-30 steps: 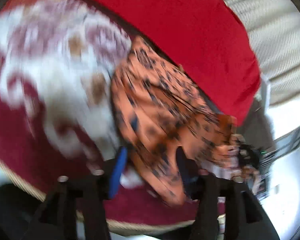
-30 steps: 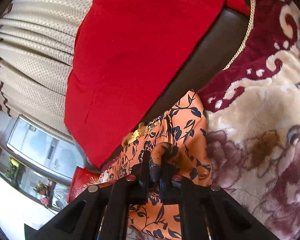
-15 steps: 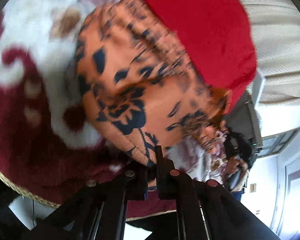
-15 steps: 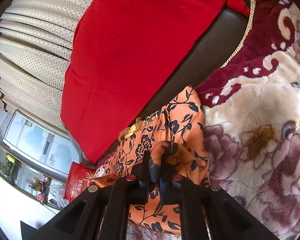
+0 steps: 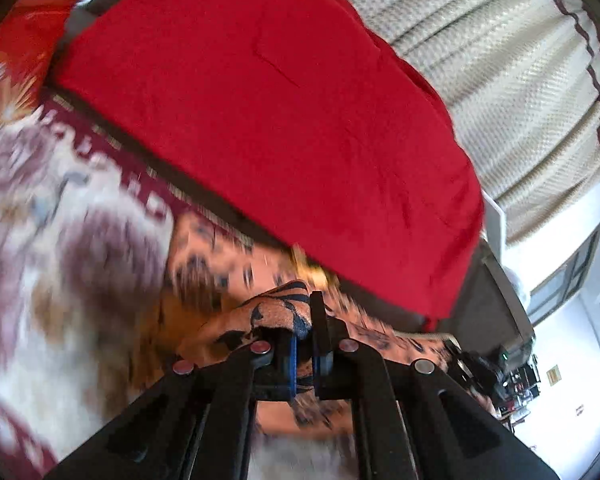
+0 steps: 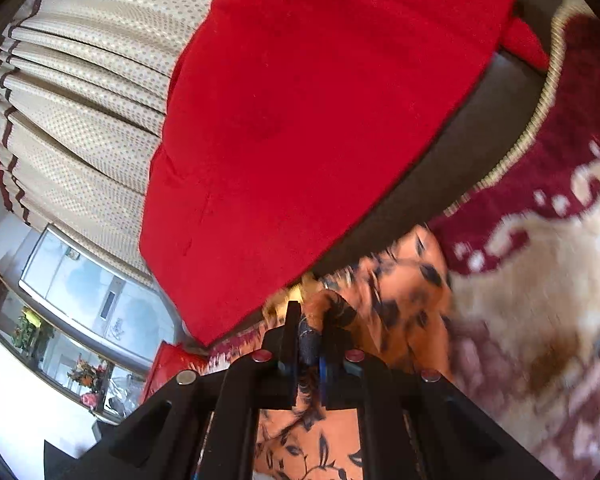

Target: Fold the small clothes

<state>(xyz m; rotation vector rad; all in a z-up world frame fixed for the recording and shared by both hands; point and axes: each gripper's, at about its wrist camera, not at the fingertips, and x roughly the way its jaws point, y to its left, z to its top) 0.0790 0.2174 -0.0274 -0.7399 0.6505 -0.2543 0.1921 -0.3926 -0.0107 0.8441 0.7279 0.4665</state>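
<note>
On the maroon-and-cream floral blanket (image 6: pixel 540 280), below the red cloth (image 5: pixel 280 120), orange garment (image 6: pixel 404 280) with dark blue leaf print lies bunched and blurred, left gripper (image 5: pixel 305 320) and right gripper (image 6: pixel 312 320) each pinching a fold of it.

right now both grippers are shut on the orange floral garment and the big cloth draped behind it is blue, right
Not quite: the big cloth draped behind is red, not blue, as both wrist views show. The rest holds: the left gripper and the right gripper are each shut on a fold of the orange floral garment.
</note>
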